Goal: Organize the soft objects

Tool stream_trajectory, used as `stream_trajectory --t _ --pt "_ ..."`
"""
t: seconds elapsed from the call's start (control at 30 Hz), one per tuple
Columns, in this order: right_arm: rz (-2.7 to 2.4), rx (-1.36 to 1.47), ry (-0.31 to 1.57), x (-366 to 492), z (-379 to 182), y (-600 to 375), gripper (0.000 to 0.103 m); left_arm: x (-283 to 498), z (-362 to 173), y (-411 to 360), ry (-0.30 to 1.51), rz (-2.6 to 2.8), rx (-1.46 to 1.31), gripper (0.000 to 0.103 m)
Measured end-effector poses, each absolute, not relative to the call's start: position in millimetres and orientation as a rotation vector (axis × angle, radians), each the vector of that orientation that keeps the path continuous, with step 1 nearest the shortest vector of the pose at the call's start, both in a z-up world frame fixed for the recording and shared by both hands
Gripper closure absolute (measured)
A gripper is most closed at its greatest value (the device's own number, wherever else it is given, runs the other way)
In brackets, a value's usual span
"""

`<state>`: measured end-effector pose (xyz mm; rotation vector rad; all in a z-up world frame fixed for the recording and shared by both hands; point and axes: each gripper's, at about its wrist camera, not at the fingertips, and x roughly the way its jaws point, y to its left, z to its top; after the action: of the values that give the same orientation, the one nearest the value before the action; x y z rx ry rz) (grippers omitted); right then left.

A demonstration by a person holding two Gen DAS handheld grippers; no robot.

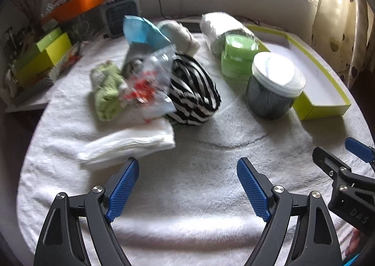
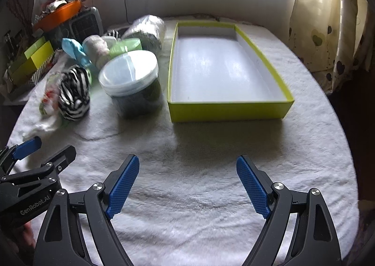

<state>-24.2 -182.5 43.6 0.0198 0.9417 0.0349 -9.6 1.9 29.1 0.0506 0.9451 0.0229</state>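
- The soft things lie in a loose heap on the far left of the table: a black-and-white striped rolled cloth (image 1: 194, 92), a light green crumpled cloth (image 1: 106, 92), a folded white towel (image 1: 131, 142) nearest to the grippers, and a clear plastic bag with red print (image 1: 150, 85) resting on top of the heap.
- The shallow yellow-green cardboard box with a white inside (image 2: 228, 111) stands empty on the right side; in my judgement it is the place for the soft things.
- A dark round jar with a white lid (image 2: 131, 78) stands between the heap and the box, just beside the box.
- The left gripper (image 1: 187, 186) is spread wide and holds nothing; it hovers near the white towel.
- The right gripper (image 2: 187, 184) is also spread wide and empty, in front of the box.
- Risk: the things touch and overlap, so a pinch on one cloth can drag the plastic bag with it, or a carried cloth can knock the jar.
- A rolled cloth can also unroll if only one layer is pinched.
- The surface is a white fluffy cover (image 2: 199, 219); it may be caught by low fingers.
- Behind are a window, a curtain with hearts (image 2: 328, 38) and an orange tray (image 1: 77, 5) with clutter.
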Motion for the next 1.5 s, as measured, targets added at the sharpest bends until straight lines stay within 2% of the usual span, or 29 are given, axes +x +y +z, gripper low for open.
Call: stream_trajectory --t 0.2,0.63,1.5 --pt "0.056 0.016 0.975 -30 69 -175 0.018 -19 65 8 0.922 0.025 0.014 0.017" --pt "0.075 0.009 0.909 -38 113 -163 0.018 -33 113 10 0.883 0.011 0.006 0.017" --pt "0.068 0.021 0.876 -46 127 -164 0.018 -39 124 13 0.890 0.023 0.019 0.017"
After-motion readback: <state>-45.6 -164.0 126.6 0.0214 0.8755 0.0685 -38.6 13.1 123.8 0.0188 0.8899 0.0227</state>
